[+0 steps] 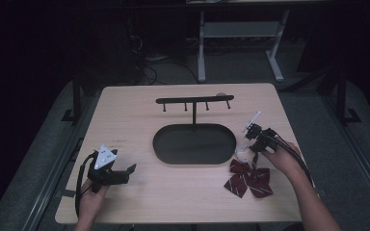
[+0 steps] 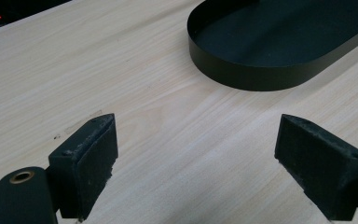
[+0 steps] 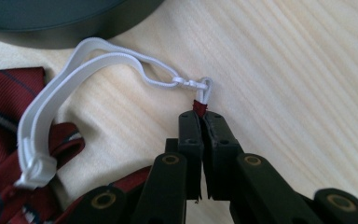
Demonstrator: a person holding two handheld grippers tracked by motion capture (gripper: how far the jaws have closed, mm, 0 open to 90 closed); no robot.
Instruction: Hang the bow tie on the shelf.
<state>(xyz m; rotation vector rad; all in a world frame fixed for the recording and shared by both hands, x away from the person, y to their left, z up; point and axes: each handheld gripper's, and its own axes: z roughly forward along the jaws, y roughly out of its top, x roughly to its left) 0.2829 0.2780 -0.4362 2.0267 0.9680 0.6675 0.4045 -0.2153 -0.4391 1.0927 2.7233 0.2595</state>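
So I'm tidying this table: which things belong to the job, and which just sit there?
In the job:
- bow tie, its red strap end pinched by the right gripper
- white elastic strap
- hook stand with oval tray

Idle:
- left gripper, open, holding nothing

My bow tie is dark red with thin white and navy stripes, and its elastic strap and little hook clip are plain white. The table is pale wood with a fine straight grain. The oval tray and the hook stand rising from it are matt black. The jaws of my right gripper and my left gripper are black too, with brass-coloured rivets.
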